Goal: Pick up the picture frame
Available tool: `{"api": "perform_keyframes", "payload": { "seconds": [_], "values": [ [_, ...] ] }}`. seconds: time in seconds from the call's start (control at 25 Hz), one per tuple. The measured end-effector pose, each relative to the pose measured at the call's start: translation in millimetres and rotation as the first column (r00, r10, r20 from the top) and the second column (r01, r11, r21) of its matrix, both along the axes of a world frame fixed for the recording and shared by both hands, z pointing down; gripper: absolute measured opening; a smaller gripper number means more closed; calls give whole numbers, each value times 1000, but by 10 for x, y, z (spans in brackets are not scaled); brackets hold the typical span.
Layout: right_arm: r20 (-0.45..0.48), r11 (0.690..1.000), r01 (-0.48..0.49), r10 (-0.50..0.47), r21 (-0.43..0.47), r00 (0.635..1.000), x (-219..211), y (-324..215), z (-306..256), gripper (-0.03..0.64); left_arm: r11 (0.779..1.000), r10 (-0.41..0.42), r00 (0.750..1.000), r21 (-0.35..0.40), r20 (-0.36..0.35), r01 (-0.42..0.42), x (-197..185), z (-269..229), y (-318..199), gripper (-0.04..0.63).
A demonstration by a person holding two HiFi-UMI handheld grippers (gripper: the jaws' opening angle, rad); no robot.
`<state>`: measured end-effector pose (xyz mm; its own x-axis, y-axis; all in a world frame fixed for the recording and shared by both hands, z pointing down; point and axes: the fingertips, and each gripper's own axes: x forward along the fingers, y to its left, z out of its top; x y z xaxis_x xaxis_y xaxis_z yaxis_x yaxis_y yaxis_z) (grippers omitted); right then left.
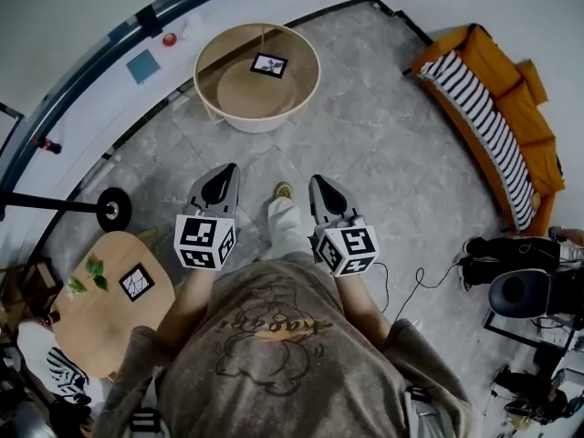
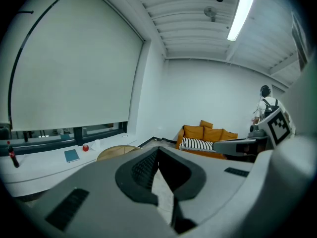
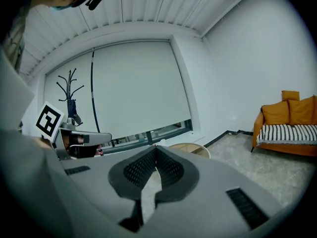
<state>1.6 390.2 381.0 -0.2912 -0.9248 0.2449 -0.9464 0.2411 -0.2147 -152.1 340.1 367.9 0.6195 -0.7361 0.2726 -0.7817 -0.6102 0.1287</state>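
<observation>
Grey floor (image 1: 383,153) holds two wooden benches: far bench (image 1: 258,123) with one picture frame (image 1: 269,65), near bench (image 1: 100,327) with a second frame (image 1: 137,282). Left gripper (image 1: 221,176) and right gripper (image 1: 321,186) both show jaws pressed together, empty.

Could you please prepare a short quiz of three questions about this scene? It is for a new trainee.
1. Multiple choice: the picture frame ahead lies on A) the floor, B) the round table, C) the sofa.
2. True or false: the left gripper holds the picture frame.
3. Fill in: the jaws of the right gripper are ____.
Key: 1 B; 2 false; 3 shut.
</observation>
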Motion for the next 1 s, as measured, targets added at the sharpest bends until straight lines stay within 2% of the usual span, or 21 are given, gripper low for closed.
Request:
{"api": "perform_keyframes", "payload": {
  "seconds": [0.44, 1.0],
  "values": [
    [24, 1000, 23, -23, -13, 999, 192, -822, -80, 15, 999, -30, 999, -29, 14, 31, 170, -61, -740, 17],
    [16, 995, 89, -89, -38, 996, 704, -2090, -149, 15, 996, -76, 997, -51, 22, 77, 687, -123, -1973, 17]
  ]
}}
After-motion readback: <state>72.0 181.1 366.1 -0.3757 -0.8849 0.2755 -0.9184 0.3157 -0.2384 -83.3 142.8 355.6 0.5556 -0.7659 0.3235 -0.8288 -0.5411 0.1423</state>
